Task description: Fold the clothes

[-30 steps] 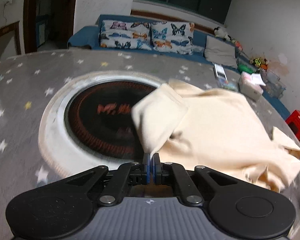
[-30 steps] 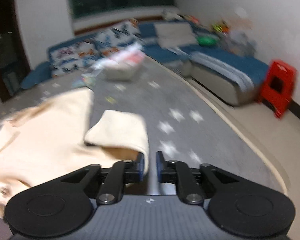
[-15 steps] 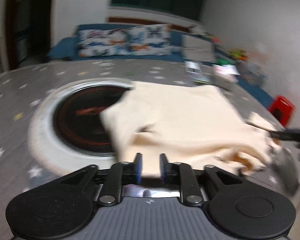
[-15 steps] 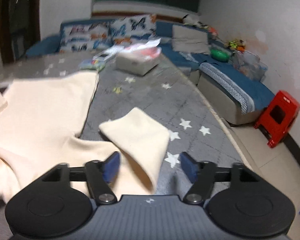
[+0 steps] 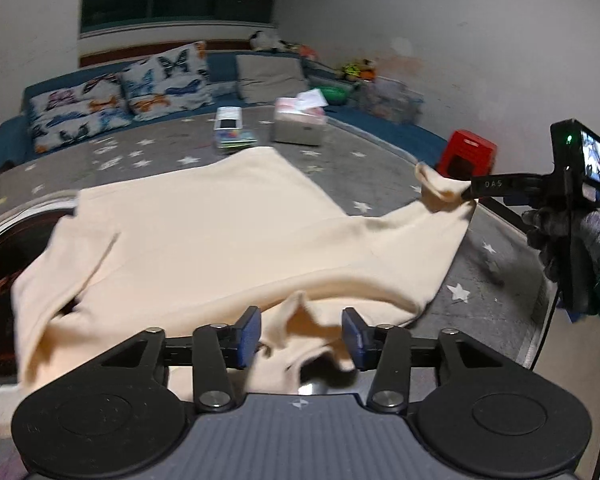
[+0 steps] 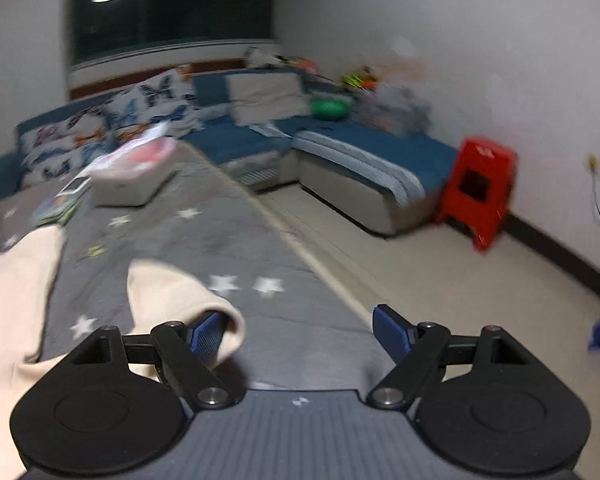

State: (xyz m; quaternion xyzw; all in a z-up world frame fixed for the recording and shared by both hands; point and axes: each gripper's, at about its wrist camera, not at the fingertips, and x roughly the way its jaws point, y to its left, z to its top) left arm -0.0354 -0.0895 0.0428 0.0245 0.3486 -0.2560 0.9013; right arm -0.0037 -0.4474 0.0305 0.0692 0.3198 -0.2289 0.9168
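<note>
A cream sweater (image 5: 220, 232) lies spread on the grey star-patterned table cover (image 5: 148, 148). My left gripper (image 5: 302, 336) is open, with a bunched fold of the sweater lying loose between its blue pads. My right gripper (image 6: 300, 332) is open wide over the table's right edge; the sweater's sleeve cuff (image 6: 180, 296) rests against its left pad. In the left wrist view the right gripper (image 5: 466, 192) shows at the far right, with the sleeve end (image 5: 440, 190) draped at its tip.
A round dark hotplate (image 5: 0, 280) with a white rim sits under the sweater's left side. A tissue box (image 5: 300, 124) and a small box (image 5: 230, 122) stand at the table's far end. A red stool (image 6: 480, 188) and blue sofa (image 6: 360, 152) stand beyond the table edge.
Both grippers have opened and let go of the sweater. The body now lies flatter and more spread out, and both views have swung to the right.
</note>
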